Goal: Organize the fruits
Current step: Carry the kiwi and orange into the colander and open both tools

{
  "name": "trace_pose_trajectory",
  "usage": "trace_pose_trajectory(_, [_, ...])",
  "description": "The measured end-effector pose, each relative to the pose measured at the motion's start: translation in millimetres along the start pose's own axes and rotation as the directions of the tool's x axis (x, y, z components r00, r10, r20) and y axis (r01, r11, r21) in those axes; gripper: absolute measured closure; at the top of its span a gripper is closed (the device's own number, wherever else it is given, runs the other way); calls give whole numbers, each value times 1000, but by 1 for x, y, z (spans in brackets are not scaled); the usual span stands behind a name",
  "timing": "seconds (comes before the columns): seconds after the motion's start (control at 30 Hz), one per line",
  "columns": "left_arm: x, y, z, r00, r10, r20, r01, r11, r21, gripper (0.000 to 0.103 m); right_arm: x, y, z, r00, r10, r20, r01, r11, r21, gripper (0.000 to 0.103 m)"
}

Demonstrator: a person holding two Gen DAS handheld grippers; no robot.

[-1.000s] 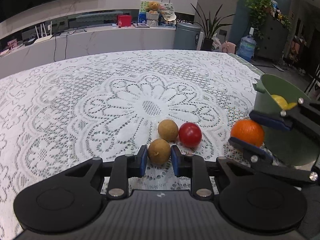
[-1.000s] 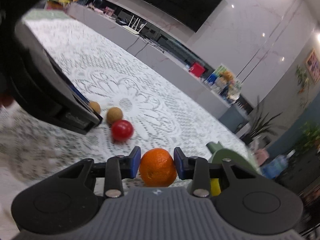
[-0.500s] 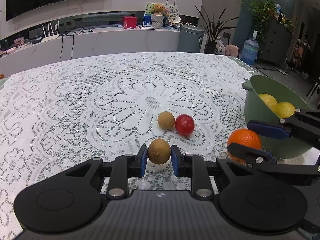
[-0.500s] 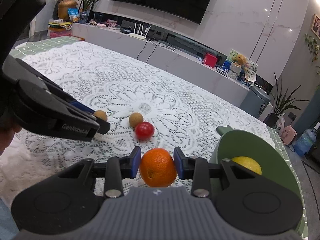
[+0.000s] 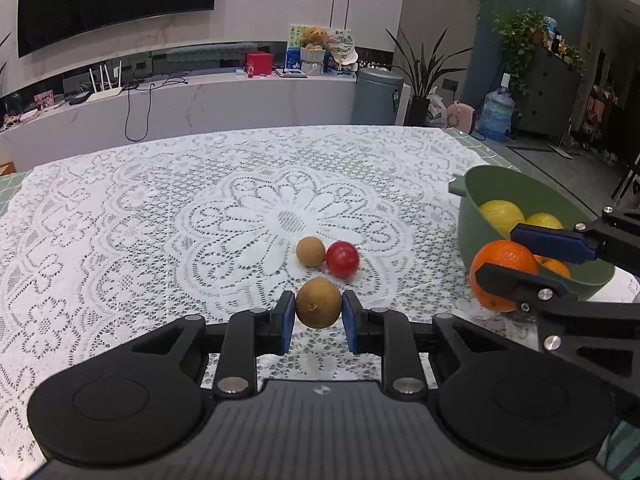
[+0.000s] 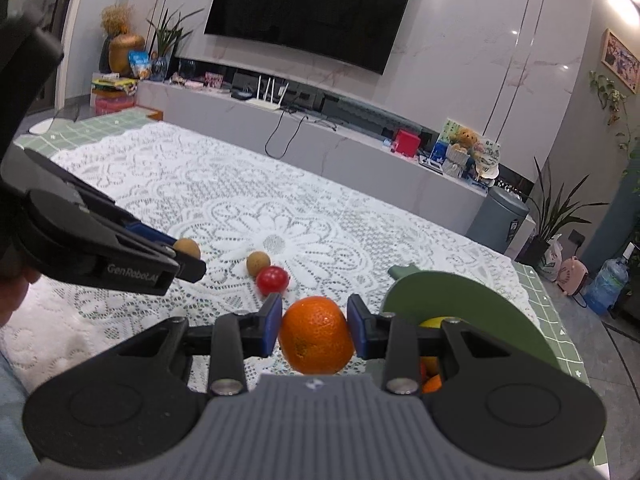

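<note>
Orange fruit (image 6: pixel 316 336) is clamped in the right gripper (image 6: pixel 315 326), just left of the green bowl (image 6: pixel 480 300) and nearer it than the left gripper (image 5: pixel 318 312), which pinches a brown fruit (image 5: pixel 318 302) above the lace.

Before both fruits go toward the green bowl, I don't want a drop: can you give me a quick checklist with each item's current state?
1. Left tongs shut on the brown fruit: ok.
2. Right tongs shut on the orange: ok.
3. Green bowl upright, opening unobstructed: ok.
4. Room in the bowl beside the yellow fruits: ok, though its lower part is hidden.
5. Second brown fruit and red fruit on the cloth, outside the tongs: ok.
6. Firmness of either grip: cannot tell.
</note>
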State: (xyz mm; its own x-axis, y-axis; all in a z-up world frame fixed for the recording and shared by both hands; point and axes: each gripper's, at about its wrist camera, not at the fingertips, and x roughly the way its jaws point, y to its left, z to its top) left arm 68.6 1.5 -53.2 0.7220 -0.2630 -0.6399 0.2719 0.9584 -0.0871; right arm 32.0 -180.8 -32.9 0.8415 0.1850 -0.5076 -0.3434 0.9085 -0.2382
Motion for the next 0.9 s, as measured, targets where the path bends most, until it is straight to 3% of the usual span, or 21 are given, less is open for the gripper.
trace_pose_trajectory(0.37, [-16,-30,12,998,-49,47,47,998,37,75,-31,-51,1,999,-17,28,13,988,153,70])
trace_pose_trajectory(0.6, [-20,-60,28,993,-93,77,84,991,104,75,-46,-84,-1,997,-59,40,49,976,212,70])
trace_pose_trajectory(0.9, [-14,-102,53,980,-170,100,147,968,204,75,-51,-132,-10,999,-46,0,44,949,314,70])
